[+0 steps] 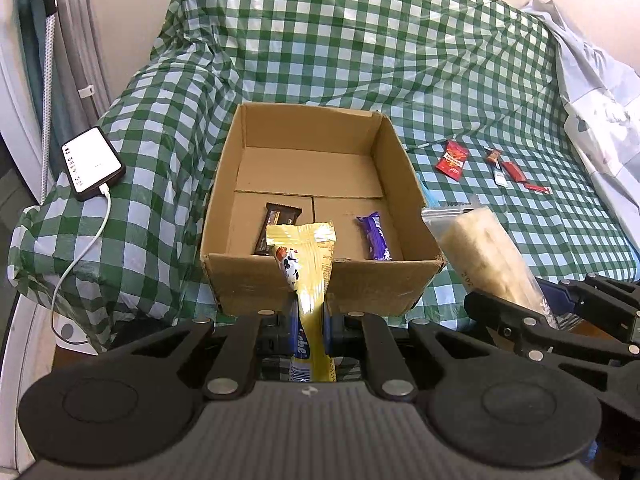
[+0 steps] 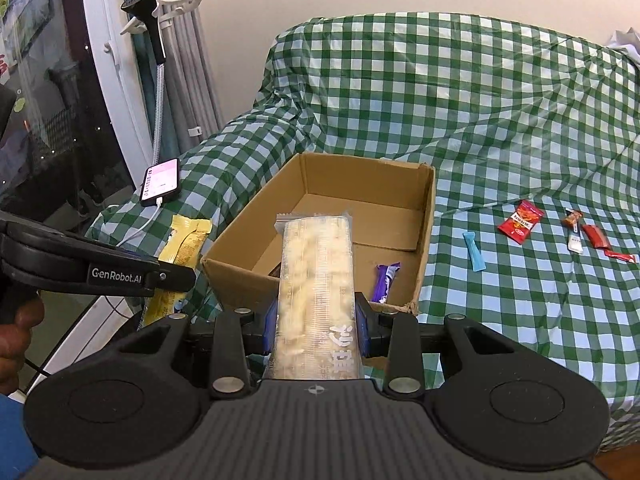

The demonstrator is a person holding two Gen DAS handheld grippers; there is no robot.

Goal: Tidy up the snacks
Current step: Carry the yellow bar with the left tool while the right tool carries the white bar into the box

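An open cardboard box (image 1: pixel 236 280) (image 2: pixel 426 240) sits on the green checked cloth. Inside lie a dark brown bar (image 1: pixel 276 224) and a purple bar (image 1: pixel 374 238) (image 2: pixel 385 282). My left gripper (image 1: pixel 310 320) is shut on a yellow snack packet (image 1: pixel 304 256) (image 2: pixel 180 248), held just before the box's near wall. My right gripper (image 2: pixel 316 320) is shut on a long clear pack of pale crackers (image 2: pixel 316 280) (image 1: pixel 488 256), its far end over the box's near edge.
Loose snacks lie on the cloth right of the box: a red packet (image 2: pixel 520 222) (image 1: pixel 452 159), a blue stick (image 2: pixel 474 256), several small red and white sachets (image 2: pixel 592 238) (image 1: pixel 510 172). A charging phone (image 1: pixel 92 164) (image 2: pixel 162 182) rests on the left armrest.
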